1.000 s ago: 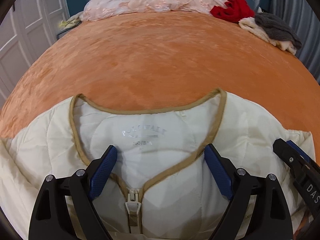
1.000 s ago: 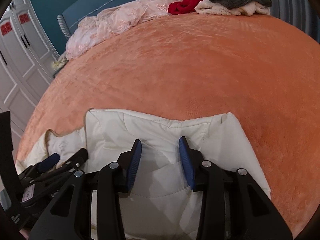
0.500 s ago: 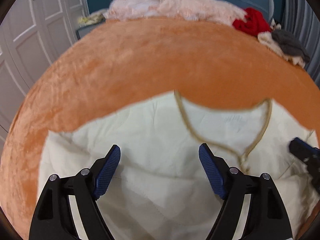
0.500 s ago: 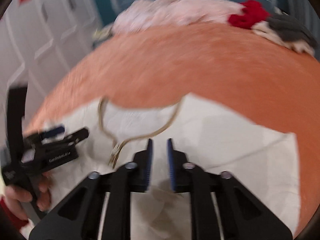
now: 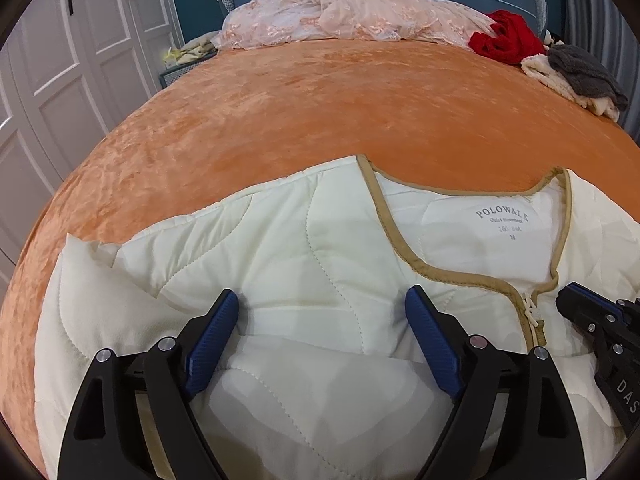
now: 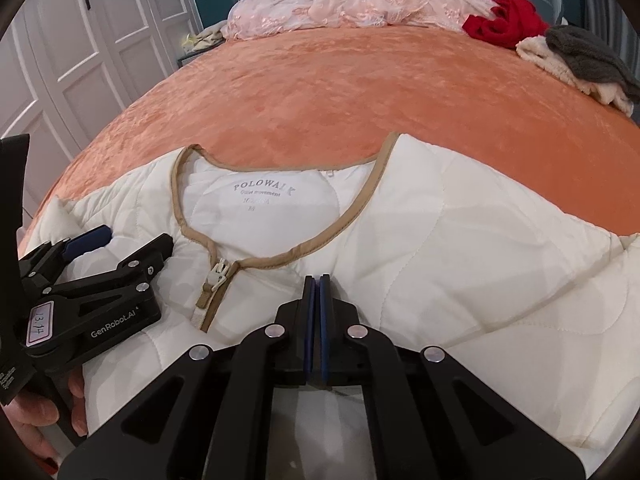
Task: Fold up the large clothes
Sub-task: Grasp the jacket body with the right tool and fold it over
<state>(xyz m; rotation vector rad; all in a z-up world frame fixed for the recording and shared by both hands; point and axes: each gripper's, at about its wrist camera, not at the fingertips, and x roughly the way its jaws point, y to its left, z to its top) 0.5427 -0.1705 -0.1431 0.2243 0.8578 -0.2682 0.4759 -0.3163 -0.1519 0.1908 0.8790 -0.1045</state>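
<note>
**Cream jacket spread on a bed, two grippers above its chest**

On the far left stands a white wardrobe (image 5: 60,92). An orange bed (image 5: 320,112) fills most of both views. Along its far edge lie, left to right, a pink lace heap (image 5: 340,12), a red garment (image 5: 504,40) and a grey one (image 5: 580,72).

The jacket (image 5: 320,264), quilted cream with tan trim, lies face up at the bed's near edge, zipped, collar (image 6: 280,200) pointing away from the person. Its long axis appears to run from the collar back toward the person; its hem is out of view.

The left gripper (image 5: 320,320) hovers over the jacket's left chest, just left of the zip (image 6: 212,284). Its fingers (image 5: 216,328) have just been opening and stand wide, with nothing pinched between them; cloth lies below. A hand (image 6: 36,420) holds it at the lower left of the right view.

The right gripper (image 6: 317,308) sits over the right chest, just right of the zip. Its fingers are pressed fully together, and no cloth shows between them.

The left shoulder and sleeve lie outward to the left of the left gripper, the right shoulder outward to the right of the right gripper. Each side looks likeliest to fall to the hand nearer it, folding inward toward the zip line.
</note>
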